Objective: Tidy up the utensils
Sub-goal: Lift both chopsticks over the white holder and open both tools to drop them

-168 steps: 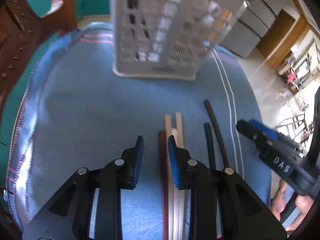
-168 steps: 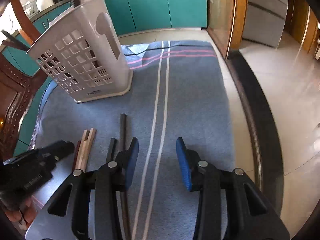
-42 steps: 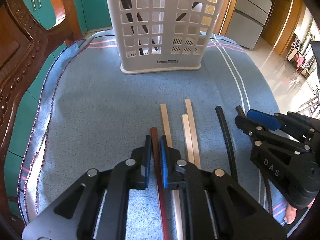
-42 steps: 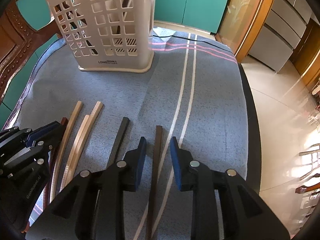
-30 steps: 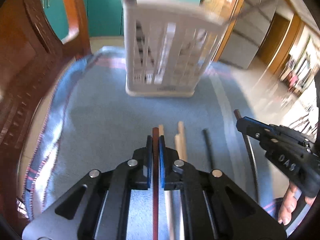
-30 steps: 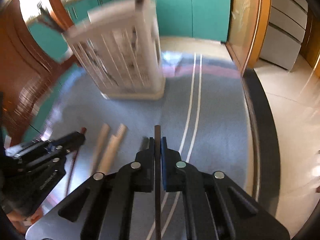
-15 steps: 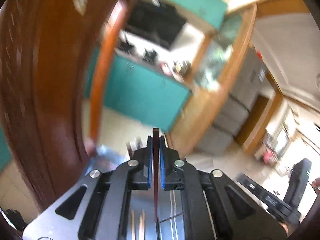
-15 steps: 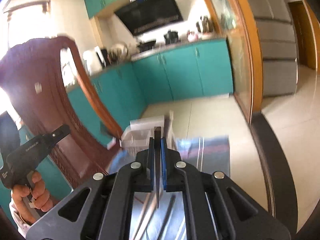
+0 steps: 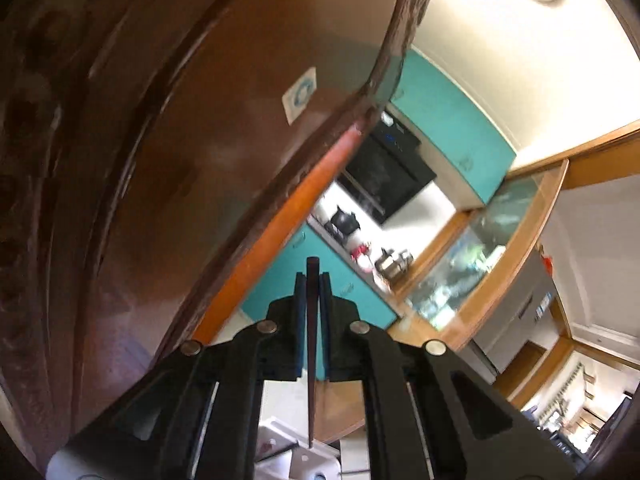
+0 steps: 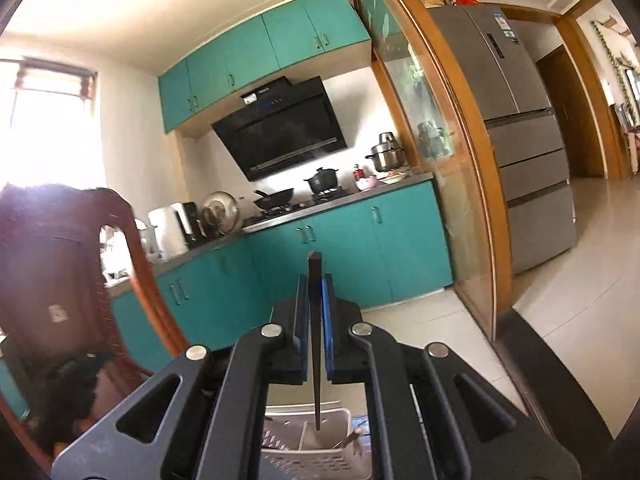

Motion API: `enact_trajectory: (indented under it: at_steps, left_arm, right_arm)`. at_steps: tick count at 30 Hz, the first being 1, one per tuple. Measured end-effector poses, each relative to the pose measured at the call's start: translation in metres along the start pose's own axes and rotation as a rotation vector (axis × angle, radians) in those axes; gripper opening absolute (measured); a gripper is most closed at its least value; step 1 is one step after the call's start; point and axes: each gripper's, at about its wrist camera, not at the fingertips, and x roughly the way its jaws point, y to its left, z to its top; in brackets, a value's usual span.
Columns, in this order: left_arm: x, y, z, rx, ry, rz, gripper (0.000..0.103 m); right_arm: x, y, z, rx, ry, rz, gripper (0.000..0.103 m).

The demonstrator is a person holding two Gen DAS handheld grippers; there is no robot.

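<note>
My left gripper [image 9: 312, 280] is shut on a dark red chopstick [image 9: 311, 344], which hangs point down above the white utensil basket [image 9: 296, 460] at the bottom of the left wrist view. My right gripper [image 10: 315, 280] is shut on a black chopstick [image 10: 316, 340], held upright with its lower tip over the open top of the white basket [image 10: 316, 440]. Both grippers are raised and tilted up, so the table and the other chopsticks are hidden.
A carved brown wooden chair back [image 9: 160, 140] is close on the left in the left wrist view and stands at the left in the right wrist view [image 10: 60, 280]. Teal kitchen cabinets [image 10: 340, 248], a range hood and a grey fridge [image 10: 528, 152] are far behind.
Both grippers have closed on a chopstick, lifted it off the blue cloth and turned it upright over the basket. The views have swung up from the table to the kitchen.
</note>
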Motion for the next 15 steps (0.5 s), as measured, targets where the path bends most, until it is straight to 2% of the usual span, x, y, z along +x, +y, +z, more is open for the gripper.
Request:
enact_trajectory:
  at_steps: [3, 6, 10, 13, 14, 15]
  left_arm:
    - [0.005, -0.006, -0.01, 0.038, -0.011, 0.04, 0.007]
    - [0.018, -0.012, -0.025, 0.131, -0.006, 0.098, 0.007]
    - [0.033, -0.016, -0.051, 0.225, 0.054, 0.144, 0.007]
    - [0.04, -0.017, -0.064, 0.259, 0.104, 0.152, 0.007]
    - [0.041, -0.018, -0.067, 0.271, 0.111, 0.152, 0.007]
    - [0.041, -0.02, -0.07, 0.291, 0.119, 0.152, 0.007]
  right_arm:
    - [0.022, -0.006, -0.01, 0.019, 0.015, -0.015, 0.007]
    - [0.037, -0.009, -0.023, 0.024, 0.023, -0.033, 0.007]
    - [0.053, -0.007, -0.046, 0.001, 0.079, -0.035, 0.007]
    - [0.059, -0.003, -0.059, -0.029, 0.125, -0.031, 0.007]
    - [0.059, -0.001, -0.062, -0.043, 0.135, -0.034, 0.011]
    - [0.059, 0.0, -0.065, -0.065, 0.146, -0.034, 0.024]
